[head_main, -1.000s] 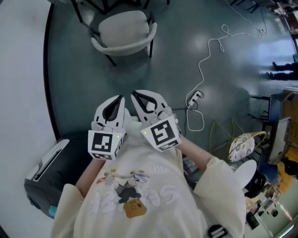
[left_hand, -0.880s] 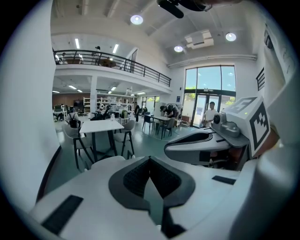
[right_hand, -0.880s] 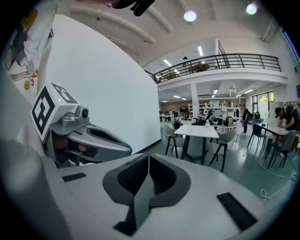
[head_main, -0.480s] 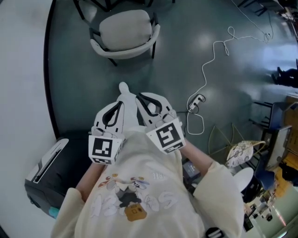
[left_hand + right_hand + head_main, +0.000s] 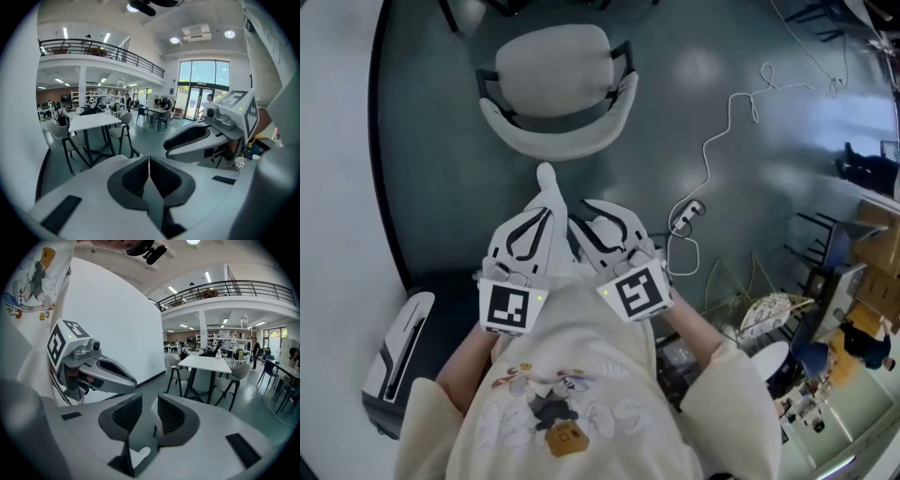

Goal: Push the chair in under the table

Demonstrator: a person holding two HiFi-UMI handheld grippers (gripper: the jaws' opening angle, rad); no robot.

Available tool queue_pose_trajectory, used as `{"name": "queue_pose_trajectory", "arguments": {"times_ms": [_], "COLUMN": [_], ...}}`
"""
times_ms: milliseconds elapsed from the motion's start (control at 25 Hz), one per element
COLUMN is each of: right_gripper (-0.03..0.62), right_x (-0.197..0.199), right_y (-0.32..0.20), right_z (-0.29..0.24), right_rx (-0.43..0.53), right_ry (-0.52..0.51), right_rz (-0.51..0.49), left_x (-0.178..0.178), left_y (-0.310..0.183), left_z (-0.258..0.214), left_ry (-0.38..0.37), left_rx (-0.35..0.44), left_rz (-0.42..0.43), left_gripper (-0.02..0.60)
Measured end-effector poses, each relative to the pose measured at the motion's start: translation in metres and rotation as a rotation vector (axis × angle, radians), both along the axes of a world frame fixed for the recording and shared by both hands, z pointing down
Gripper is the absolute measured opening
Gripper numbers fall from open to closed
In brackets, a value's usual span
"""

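Seen from above, the pale grey padded chair with a curved backrest and black frame (image 5: 553, 66) stands at 12 o'clock from both grippers, straight ahead of the person. Its wide side runs from 9 o'clock to 3 o'clock, and the rounded backrest faces 6 o'clock, toward the person. I judge that the push must go straight toward 12 o'clock against this backrest.

The left gripper (image 5: 547, 180) has its jaws pressed together and holds nothing. Its tip reaches further forward than the other one, so it is the nearer to the backrest. There still seems to be a gap, and I see no contact. The right gripper (image 5: 149, 401) is just beside it, at its 3 o'clock. Its jaws have just been opening and now stand partly apart, with nothing between them.

The white square table with black legs (image 5: 93, 121) does not show in the head view. In the gripper views it stands beyond the chair, further along the 12 o'clock line.

By my count there are two grippers, one chair within reach and one table. At that table each gripper view shows two chairs, and I cannot tell for sure which of them is the near one. On the grey-green floor lies one thin white cable (image 5: 712, 141), at 2 o'clock.
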State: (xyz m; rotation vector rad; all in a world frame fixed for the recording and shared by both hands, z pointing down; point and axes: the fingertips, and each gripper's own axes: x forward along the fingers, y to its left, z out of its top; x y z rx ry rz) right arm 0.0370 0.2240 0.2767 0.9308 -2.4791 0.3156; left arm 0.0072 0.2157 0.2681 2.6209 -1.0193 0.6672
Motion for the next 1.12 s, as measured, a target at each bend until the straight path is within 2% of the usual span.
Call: {"name": "queue_pose_trajectory", "arguments": {"times_ms": [120, 240, 360, 600, 880, 1000, 1120], "right_gripper": [0.1, 0.109, 0.11, 0.121, 0.161, 0.169, 0.172], "right_x": [-0.005, 0.0, 0.003, 0.006, 0.011, 0.014, 0.016], "right_y": [-0.026, -0.045, -0.055, -0.061, -0.06, -0.066, -0.072], "right_z": [0.02, 0.038, 0.054, 0.086, 0.125, 0.14, 0.156], "right_rx": [-0.014, -0.01, -0.013, -0.029, -0.027, 0.004, 0.022], "right_ry": [0.027, 0.067, 0.077, 0.095, 0.162, 0.211, 0.248], "right_rz": [0.007, -0.029, -0.073, -0.175, -0.239, -0.251, -0.258], "left_x": [-0.004, 0.003, 0.011, 0.016, 0.009, 0.006, 0.005], "left_y": [-0.019, -0.03, -0.034, -0.042, -0.055, -0.057, -0.058], "left_z": [0.012, 0.031, 0.051, 0.089, 0.132, 0.151, 0.171], "left_ry": [-0.026, -0.042, -0.063, -0.068, -0.134, -0.17, -0.175], "left_rx": [-0.01, -0.042, -0.094, -0.184, -0.217, -0.229, -0.256], "left_rz": [0.057, 0.065, 0.072, 0.037, 0.009, 0.003, -0.017], "left_gripper": [0.011, 0.014, 0.082, 0.091, 0.141, 0.161, 0.189]}}
